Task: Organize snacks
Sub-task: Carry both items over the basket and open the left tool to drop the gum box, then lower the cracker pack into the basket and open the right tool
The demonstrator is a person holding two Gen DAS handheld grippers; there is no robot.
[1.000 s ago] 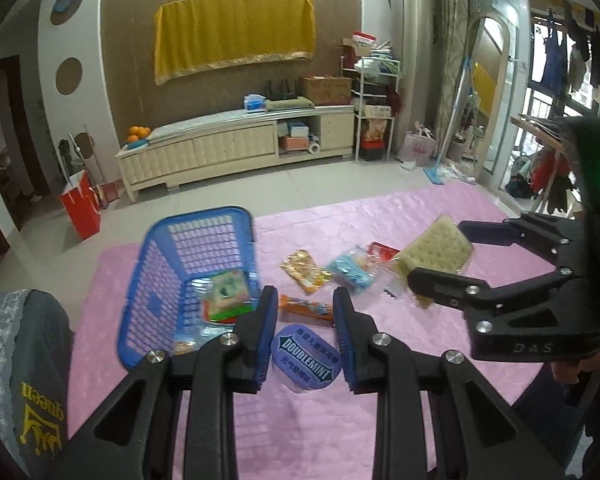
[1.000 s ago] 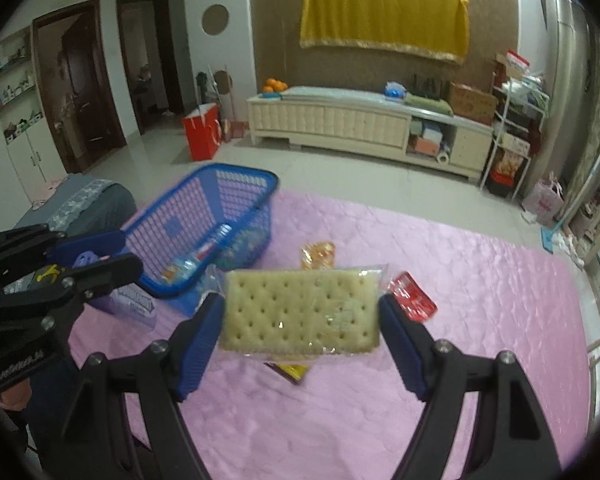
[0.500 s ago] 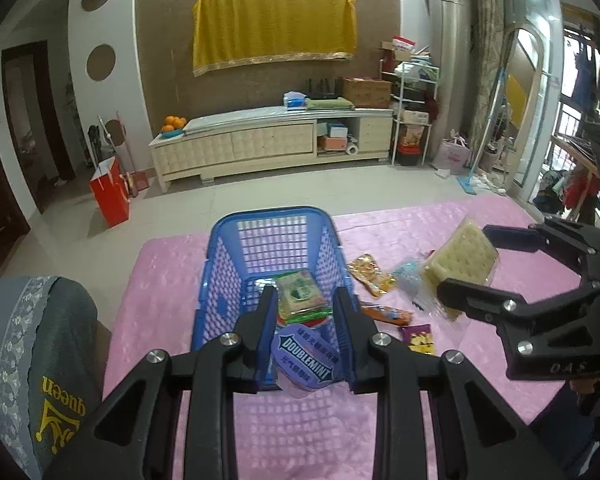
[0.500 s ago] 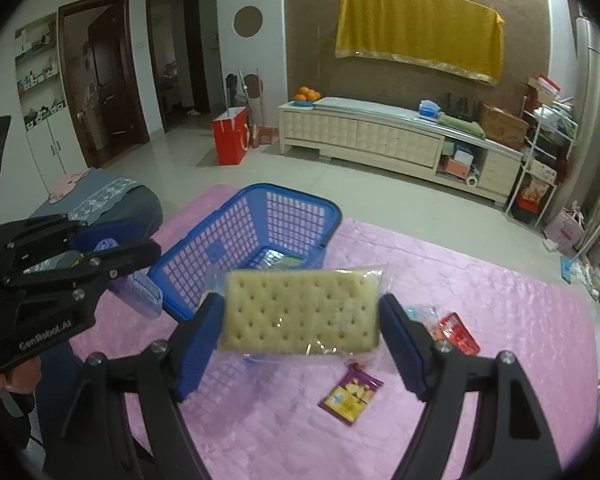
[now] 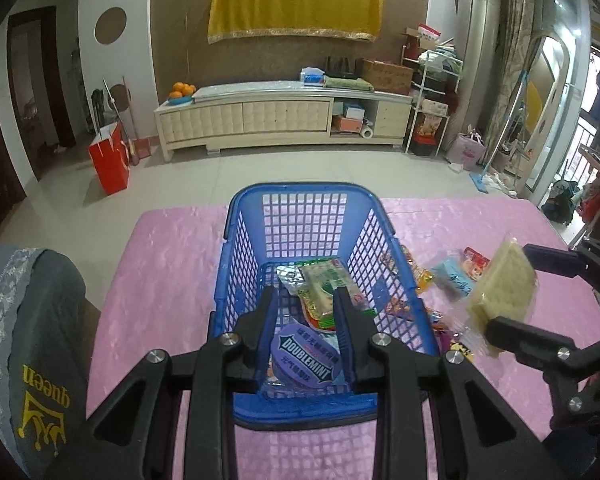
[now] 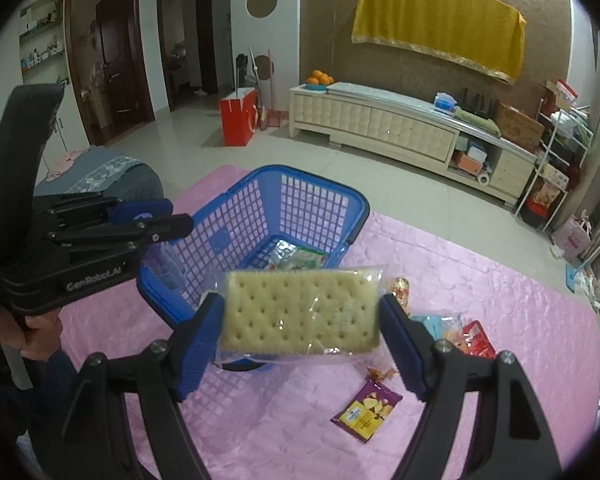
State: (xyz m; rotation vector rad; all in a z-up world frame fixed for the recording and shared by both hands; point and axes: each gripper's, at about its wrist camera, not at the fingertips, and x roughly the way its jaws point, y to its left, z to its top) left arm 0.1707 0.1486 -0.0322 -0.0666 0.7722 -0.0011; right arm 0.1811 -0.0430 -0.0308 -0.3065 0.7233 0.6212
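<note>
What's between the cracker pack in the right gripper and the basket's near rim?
Nothing but bare pink mat. In the left wrist view the cracker pack, held in the right gripper, hangs right of the blue basket; loose snacks lie farther back.

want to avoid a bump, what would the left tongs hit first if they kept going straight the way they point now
Probably the snack packets on the floor of the blue basket. The left tongs, shut on a Doublemint pack, already point down into it, towards the green cracker packet. Depth is unclear.
</note>
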